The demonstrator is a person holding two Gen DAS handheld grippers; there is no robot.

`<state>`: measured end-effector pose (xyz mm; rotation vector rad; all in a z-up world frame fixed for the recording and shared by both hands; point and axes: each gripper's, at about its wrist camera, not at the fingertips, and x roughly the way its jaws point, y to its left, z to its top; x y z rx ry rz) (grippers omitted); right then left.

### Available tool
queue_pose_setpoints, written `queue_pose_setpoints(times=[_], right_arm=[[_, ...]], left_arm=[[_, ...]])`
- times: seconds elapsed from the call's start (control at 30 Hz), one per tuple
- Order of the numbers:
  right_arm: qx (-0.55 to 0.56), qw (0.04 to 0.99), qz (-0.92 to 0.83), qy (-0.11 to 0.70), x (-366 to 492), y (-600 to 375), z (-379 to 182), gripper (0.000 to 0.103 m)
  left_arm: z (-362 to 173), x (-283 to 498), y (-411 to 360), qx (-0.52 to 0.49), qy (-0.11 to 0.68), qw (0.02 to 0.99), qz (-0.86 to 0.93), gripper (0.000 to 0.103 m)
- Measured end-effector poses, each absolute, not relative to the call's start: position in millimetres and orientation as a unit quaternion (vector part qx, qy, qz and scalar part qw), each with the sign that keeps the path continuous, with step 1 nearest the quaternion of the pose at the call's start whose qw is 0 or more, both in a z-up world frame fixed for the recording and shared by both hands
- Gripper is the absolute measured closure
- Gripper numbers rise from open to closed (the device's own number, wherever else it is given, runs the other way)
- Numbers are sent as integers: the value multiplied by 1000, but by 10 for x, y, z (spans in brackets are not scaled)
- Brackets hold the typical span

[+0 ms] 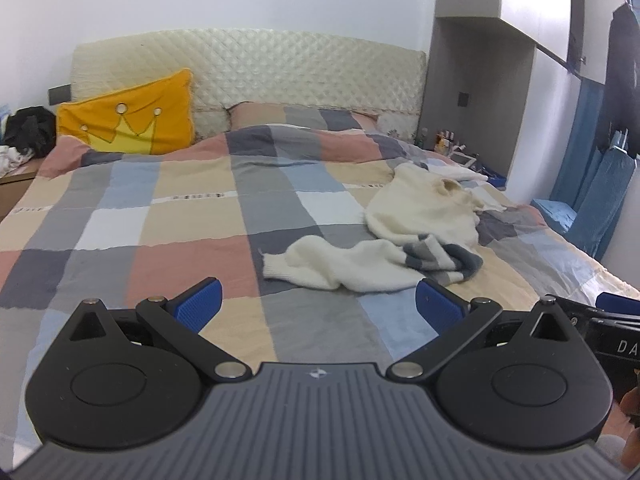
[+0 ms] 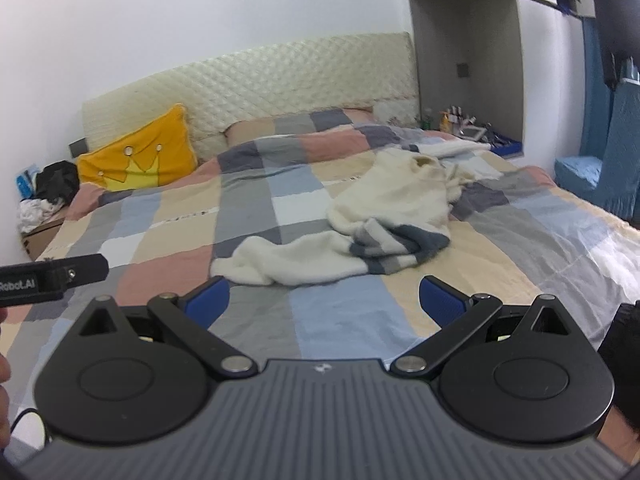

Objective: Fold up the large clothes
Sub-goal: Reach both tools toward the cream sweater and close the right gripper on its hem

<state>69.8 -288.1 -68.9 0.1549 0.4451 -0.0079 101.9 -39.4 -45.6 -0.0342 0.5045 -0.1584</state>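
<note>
Hovering both tongs above the near end of the bed, I am looking over the checked quilt (image 1: 168, 216) toward the headboard, with nothing gripped yet. Starting at the far left, a yellow crown cushion (image 1: 128, 118) is leaning against the quilted headboard (image 1: 256, 64), well apart from my work, so it is not getting in the way. My left gripper (image 1: 318, 304) is hanging with its blue pads spread wide apart and empty, pointing at the bare quilt just short of the garment. I am holding it open like this, I judge, so it is ready to pinch an edge.

Moving right, the cream sweater (image 1: 420, 208) is lying crumpled on the right half of the bed, one sleeve (image 1: 320, 266) trailing toward me and a grey-and-blue striped hem (image 1: 448, 258) bunched over it. It is not spread flat, so folding has not started; I am probably going to have to straighten it first.

My right gripper (image 2: 324, 302) is likewise gaping, pads wide apart, holding nothing, aimed just below the sleeve's near end. Its neighbour's black body is poking in at the left edge of that view, so the two are riding side by side. On the far right, a bedside niche (image 2: 476, 128) is holding small bottles, clear of the sweater.
</note>
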Motion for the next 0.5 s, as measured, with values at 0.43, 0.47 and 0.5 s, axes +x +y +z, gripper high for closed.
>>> queue_pose_setpoints(times=[0.43,0.47,0.5], right_arm=[[106,972,-18,210,1189,-3273,-885,0],[108,972,-19,208,1246,-3315,-904,0],[112,972,-20,208,1297,-3356,-923,0]], left_arm=[[-687,1948,-817,-10,262,957,-122,0],[-727,2039,-858,-9,263,957,-126,0],[-766,2119,-890,-8,264,956,-130,0]])
